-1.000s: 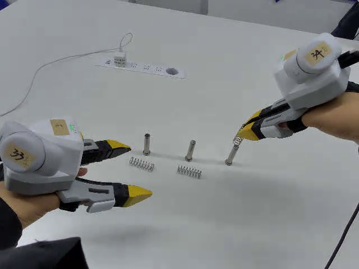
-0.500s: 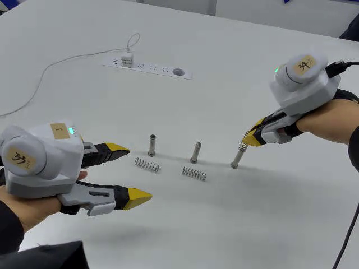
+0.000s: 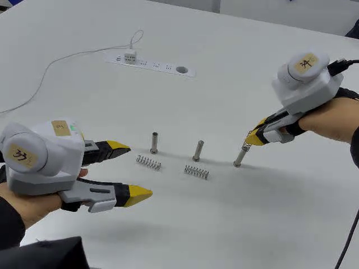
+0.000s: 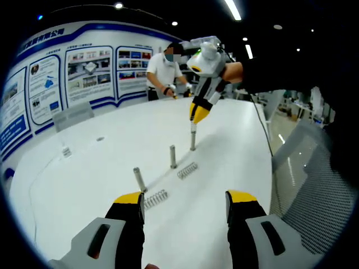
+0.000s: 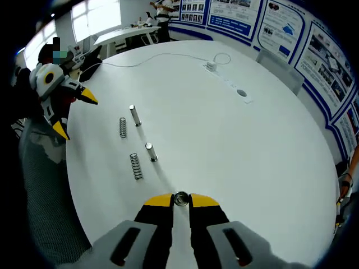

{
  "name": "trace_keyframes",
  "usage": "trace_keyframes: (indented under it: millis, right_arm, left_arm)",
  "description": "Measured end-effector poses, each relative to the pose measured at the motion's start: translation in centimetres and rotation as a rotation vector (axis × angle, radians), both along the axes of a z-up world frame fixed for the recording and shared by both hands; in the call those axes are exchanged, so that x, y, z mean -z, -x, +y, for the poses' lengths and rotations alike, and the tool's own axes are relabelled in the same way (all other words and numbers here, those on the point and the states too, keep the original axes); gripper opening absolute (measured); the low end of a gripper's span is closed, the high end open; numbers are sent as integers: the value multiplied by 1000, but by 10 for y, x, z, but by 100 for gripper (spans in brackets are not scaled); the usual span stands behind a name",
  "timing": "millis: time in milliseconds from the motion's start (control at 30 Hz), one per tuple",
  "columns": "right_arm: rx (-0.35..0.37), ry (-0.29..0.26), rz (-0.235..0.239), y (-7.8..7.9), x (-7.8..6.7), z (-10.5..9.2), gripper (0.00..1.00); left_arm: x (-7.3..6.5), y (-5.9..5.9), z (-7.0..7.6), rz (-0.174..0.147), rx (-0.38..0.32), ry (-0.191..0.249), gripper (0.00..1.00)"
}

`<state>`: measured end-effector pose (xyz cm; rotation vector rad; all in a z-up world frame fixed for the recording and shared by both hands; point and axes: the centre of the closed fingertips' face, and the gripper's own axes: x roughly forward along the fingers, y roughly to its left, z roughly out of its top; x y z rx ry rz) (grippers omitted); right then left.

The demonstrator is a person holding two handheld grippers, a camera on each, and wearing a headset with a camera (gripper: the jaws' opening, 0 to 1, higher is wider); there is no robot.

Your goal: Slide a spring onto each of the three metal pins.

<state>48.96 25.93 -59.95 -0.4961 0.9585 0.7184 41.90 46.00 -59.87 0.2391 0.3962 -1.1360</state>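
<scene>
Left tool at about 8 o'clock on the white tabletop, in a hand, jaws spread wide, nothing between them, tips pointing toward 3 o'clock. Three metal pins stand upright in a row mid-tabletop: left pin, middle pin, and right pin at the 3 o'clock end, leaning a little. First spring lies flat just at 6 o'clock of the left pin, and second spring lies flat just at 6 o'clock of the middle pin; both are loose and neither is on a pin. Right tool comes in from 3 o'clock, yellow tips down on the top of the right pin, jaws drawn nearly together, pinching the third spring, which sits over the pin's upper end. Power strip at 12 o'clock on the far side, with a thin cable running off toward 9 o'clock.
</scene>
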Motion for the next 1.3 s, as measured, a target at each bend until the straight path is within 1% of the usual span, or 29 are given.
trace_keyframes:
  millis: [100, 300, 500, 733, 867, 1033, 1133, 1300]
  right_arm:
    - [5, 1, 1, -1, 4, -1, 12]
    - [17, -10, 10, -1, 19, 0, 12]
    - [46, -16, 18, -2, 34, -2, 12]
    - [58, -7, 20, -2, 48, -2, 12]
    - [60, -7, 20, -1, 51, -2, 12]
    - [56, -12, 11, 0, 49, -3, 12]
    - [59, -19, 3, 2, 44, -4, 15]
    - [63, -22, -11, 8, 37, -9, 16]
  left_arm:
    - [-1, 0, 0, -1, -1, 1, 60]
    - [-1, 0, 1, 0, -5, 0, 60]
    - [0, 0, 0, 2, -5, -1, 60]
    - [1, -1, 1, 4, -8, -3, 60]
    - [0, -2, 1, 3, -10, -3, 60]
    - [0, -1, 0, 1, -8, -4, 60]
    - [-1, -1, -1, -1, -7, -2, 60]
    - [-1, -1, -1, -2, -8, -3, 60]
